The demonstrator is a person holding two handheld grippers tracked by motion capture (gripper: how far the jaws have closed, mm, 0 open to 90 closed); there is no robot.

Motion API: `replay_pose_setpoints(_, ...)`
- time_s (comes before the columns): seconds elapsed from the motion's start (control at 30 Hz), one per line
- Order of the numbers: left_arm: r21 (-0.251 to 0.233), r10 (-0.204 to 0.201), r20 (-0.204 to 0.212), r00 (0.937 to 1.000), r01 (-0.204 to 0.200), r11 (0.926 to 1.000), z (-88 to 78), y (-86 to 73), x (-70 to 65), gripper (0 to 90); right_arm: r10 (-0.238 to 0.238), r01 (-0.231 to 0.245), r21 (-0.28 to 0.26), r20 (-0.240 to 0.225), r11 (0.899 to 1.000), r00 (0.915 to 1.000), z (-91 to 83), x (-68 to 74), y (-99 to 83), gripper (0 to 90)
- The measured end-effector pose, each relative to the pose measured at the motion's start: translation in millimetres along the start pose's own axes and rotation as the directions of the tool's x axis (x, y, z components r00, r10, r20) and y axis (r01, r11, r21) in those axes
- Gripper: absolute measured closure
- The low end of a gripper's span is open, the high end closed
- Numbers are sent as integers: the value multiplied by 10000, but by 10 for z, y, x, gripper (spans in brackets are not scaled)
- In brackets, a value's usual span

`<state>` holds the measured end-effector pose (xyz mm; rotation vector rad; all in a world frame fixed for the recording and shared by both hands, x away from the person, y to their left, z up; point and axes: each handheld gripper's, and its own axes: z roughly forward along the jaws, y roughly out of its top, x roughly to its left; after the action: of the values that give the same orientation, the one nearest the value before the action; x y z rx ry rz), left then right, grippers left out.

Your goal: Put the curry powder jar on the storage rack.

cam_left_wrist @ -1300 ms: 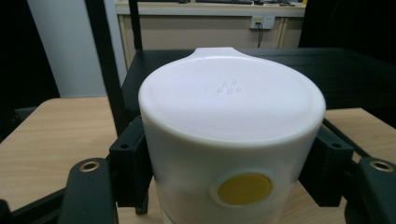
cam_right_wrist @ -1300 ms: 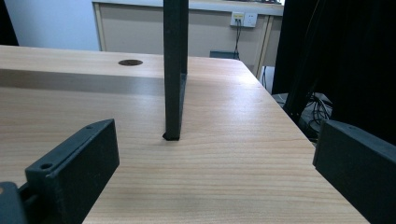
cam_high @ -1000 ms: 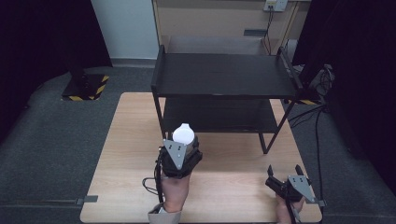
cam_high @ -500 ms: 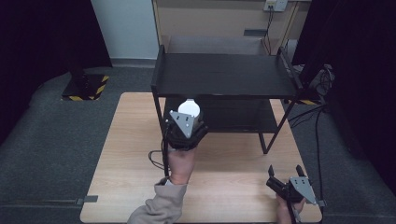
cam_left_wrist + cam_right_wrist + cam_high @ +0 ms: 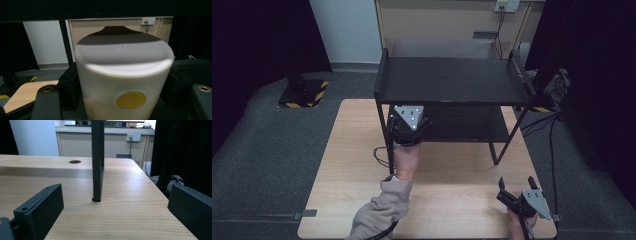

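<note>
The left gripper (image 5: 408, 114) is clamped on a white cylindrical container (image 5: 123, 82) with a round yellow sticker (image 5: 130, 100) on its side; the container stands upright between the two black jaws, which press its left and right flanks, and ahead of the jaws lies the lower level of the black two-tier shelf (image 5: 452, 80). The right gripper (image 5: 517, 187) rests low over the wooden table (image 5: 452, 200) with its jaws spread wide and nothing between them, a black shelf leg (image 5: 97, 162) standing on the table straight ahead.

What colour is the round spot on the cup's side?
Yellow, on the white cup; it shows best in the left gripper view.
</note>
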<state>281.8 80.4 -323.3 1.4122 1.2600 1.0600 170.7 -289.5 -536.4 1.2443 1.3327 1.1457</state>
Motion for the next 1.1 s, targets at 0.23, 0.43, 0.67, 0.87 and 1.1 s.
replay_pose_setpoints(0.23, -89, -85, -83, 9999, 85, 9999, 191, -21, -5, 302, -80, 80, 42, -54, 10000, 10000, 14, 5, 9, 5)
replay_pose_setpoints(0.43, -73, -192, -71, 9998, 192, 9998, 341, 1, -15, 302, 16, -16, -14, -7, 10000, 10000, 15, 4, 3, 5)
replay_pose_setpoints(0.67, -124, -223, -32, 9997, 223, 9997, 416, -1, -18, 302, 67, -67, -75, -31, 9999, 10000, 15, -7, -5, 6)
replay_pose_setpoints(0.87, -126, -240, 11, 9997, 241, 9996, 410, -3, -9, 301, 86, -86, -83, -45, 9999, 10000, 18, -8, -6, 5)
replay_pose_setpoints(1.1, 7, -265, 41, 9996, 265, 9996, 396, 27, -1, 301, 84, -84, -102, -34, 9999, 10000, 16, -7, -9, 5)
